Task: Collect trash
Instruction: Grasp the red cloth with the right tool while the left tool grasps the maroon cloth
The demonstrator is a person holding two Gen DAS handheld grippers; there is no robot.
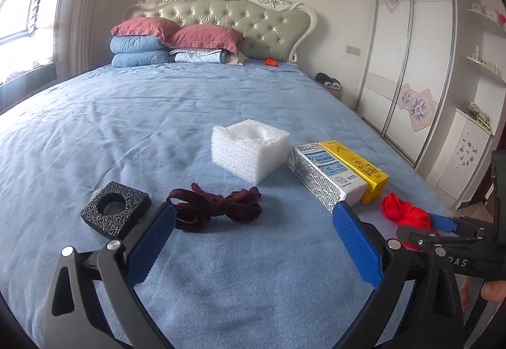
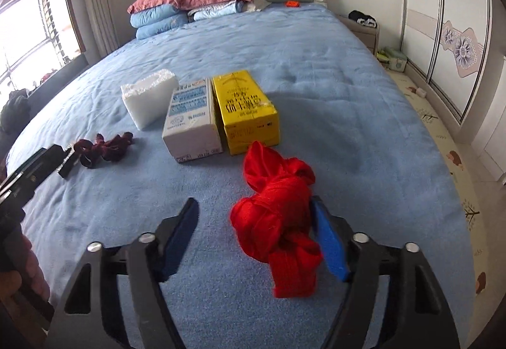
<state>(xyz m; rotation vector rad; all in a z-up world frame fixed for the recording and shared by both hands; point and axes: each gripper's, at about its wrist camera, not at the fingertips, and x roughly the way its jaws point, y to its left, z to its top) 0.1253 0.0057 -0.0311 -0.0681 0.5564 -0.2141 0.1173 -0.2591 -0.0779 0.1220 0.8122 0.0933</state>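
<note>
On bed (image 1: 126,115): foam block (image 1: 249,154) left of two cartons (image 1: 338,173); knotted cloth (image 2: 278,222) in front of cartons.

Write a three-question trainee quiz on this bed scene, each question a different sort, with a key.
1. True or false: the right gripper is shut on the red cloth.
2. Which item lies nearest the left gripper? A) foam block B) dark red cloth C) yellow carton
3. Fill in: the white carton lies beside the ____ carton, long sides touching.

Key:
1. False: its jaws are open, with the cloth between them against one finger.
2. B.
3. Yellow.
</note>
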